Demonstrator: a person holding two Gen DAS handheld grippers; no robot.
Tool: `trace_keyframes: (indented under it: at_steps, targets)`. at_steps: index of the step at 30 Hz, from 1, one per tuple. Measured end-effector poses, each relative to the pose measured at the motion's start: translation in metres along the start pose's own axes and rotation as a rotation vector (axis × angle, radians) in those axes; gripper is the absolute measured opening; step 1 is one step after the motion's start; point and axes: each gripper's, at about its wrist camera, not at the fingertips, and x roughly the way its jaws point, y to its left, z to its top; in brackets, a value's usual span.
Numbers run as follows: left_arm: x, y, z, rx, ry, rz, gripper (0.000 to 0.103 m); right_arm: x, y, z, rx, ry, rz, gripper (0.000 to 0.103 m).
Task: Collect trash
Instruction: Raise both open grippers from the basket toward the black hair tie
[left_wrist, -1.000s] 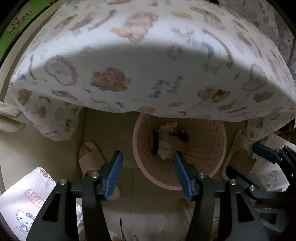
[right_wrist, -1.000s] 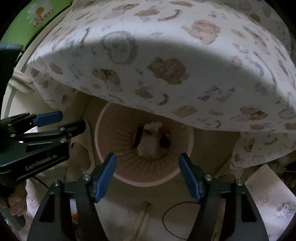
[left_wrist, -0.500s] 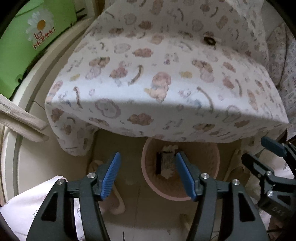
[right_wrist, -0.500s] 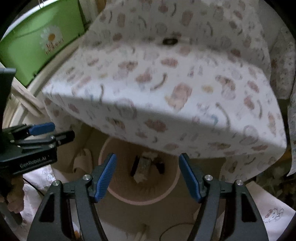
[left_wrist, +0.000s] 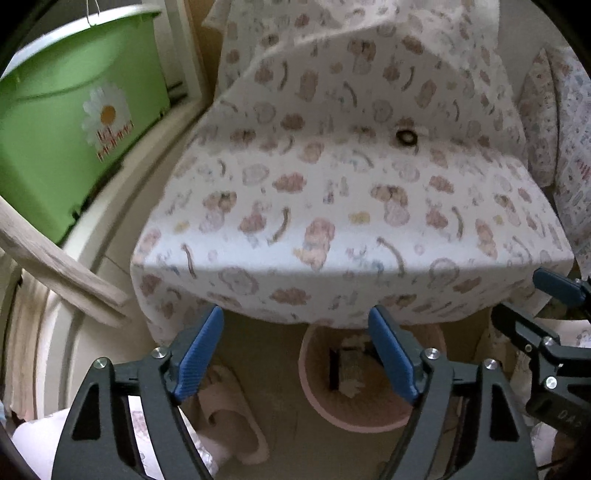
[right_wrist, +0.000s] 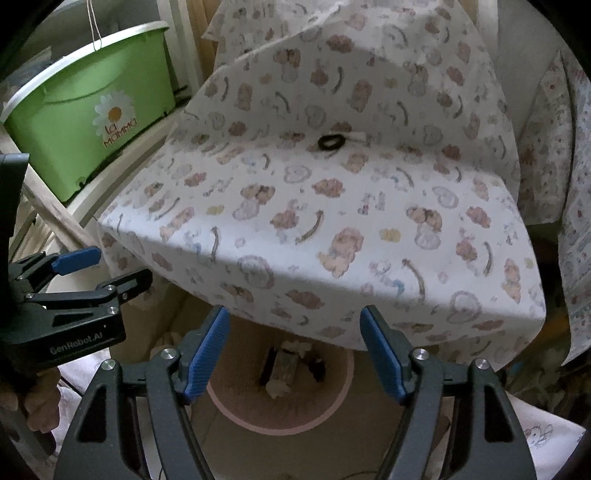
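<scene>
A pink perforated trash basket (left_wrist: 317, 398) stands on the floor under the edge of a patterned sheet. It holds crumpled paper and dark scraps (left_wrist: 349, 365). It also shows in the right wrist view (right_wrist: 332, 417) with its trash (right_wrist: 284, 365). A small black hair tie (left_wrist: 405, 137) lies on the sheet; it shows in the right wrist view too (right_wrist: 330, 141). My left gripper (left_wrist: 295, 350) is open and empty above the basket. My right gripper (right_wrist: 293, 349) is open and empty, beside it.
The patterned sheet (left_wrist: 332, 206) covers a raised surface over the basket. A green tub (left_wrist: 74, 122) stands at the left. A beige slipper (left_wrist: 236, 424) lies on the floor left of the basket. A wooden slat (left_wrist: 55, 273) crosses the left side.
Both grippers have risen and pulled back from the basket. The sheet's top, the hair tie and the green tub have come into view. The jaws stay open.
</scene>
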Motion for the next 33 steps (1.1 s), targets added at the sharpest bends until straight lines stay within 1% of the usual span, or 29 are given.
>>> trace_keyframes:
  at_steps: [3, 7, 10, 13, 14, 16, 17, 18, 20, 23, 27, 30, 33]
  targets:
    - [-0.012, -0.002, 0.003, 0.012, -0.048, -0.016, 0.086, -0.008, 0.001, 0.006, -0.007, -0.021, -0.004, 0.075]
    - [-0.024, -0.002, 0.012, 0.009, -0.092, -0.020, 0.094, -0.017, -0.002, 0.013, 0.013, -0.017, 0.013, 0.075]
    - [-0.028, -0.005, 0.020, 0.022, -0.098, -0.008, 0.094, -0.025, -0.005, 0.016, 0.021, -0.027, 0.040, 0.075]
    - [-0.032, -0.001, 0.024, 0.001, -0.112, -0.012, 0.094, -0.029, -0.002, 0.021, -0.049, -0.018, 0.018, 0.075]
    - [-0.033, 0.001, 0.024, -0.011, -0.114, -0.019, 0.094, -0.032, -0.003, 0.025, -0.052, -0.024, 0.011, 0.075]
    - [-0.034, 0.001, 0.026, -0.011, -0.115, -0.020, 0.094, -0.038, -0.011, 0.034, -0.021, -0.018, 0.033, 0.075]
    - [-0.034, 0.000, 0.029, -0.006, -0.114, -0.018, 0.094, -0.042, -0.015, 0.039, -0.009, -0.022, 0.058, 0.075]
    - [-0.034, 0.000, 0.033, 0.000, -0.112, -0.015, 0.094, -0.045, -0.018, 0.045, -0.006, -0.031, 0.066, 0.075]
    - [-0.039, 0.000, 0.045, 0.009, -0.129, -0.007, 0.094, -0.052, -0.022, 0.059, -0.023, -0.062, 0.038, 0.075]
    - [-0.050, 0.001, 0.066, 0.026, -0.182, 0.011, 0.095, -0.057, -0.029, 0.082, -0.049, -0.088, 0.008, 0.075]
    - [-0.060, 0.006, 0.104, 0.015, -0.258, 0.004, 0.102, -0.061, -0.042, 0.113, -0.044, -0.132, -0.010, 0.075]
    - [-0.058, 0.010, 0.132, -0.010, -0.289, 0.006, 0.102, -0.058, -0.054, 0.135, -0.015, -0.165, -0.026, 0.075]
    - [-0.048, 0.013, 0.148, -0.032, -0.307, 0.010, 0.102, -0.045, -0.065, 0.150, 0.015, -0.170, -0.045, 0.075]
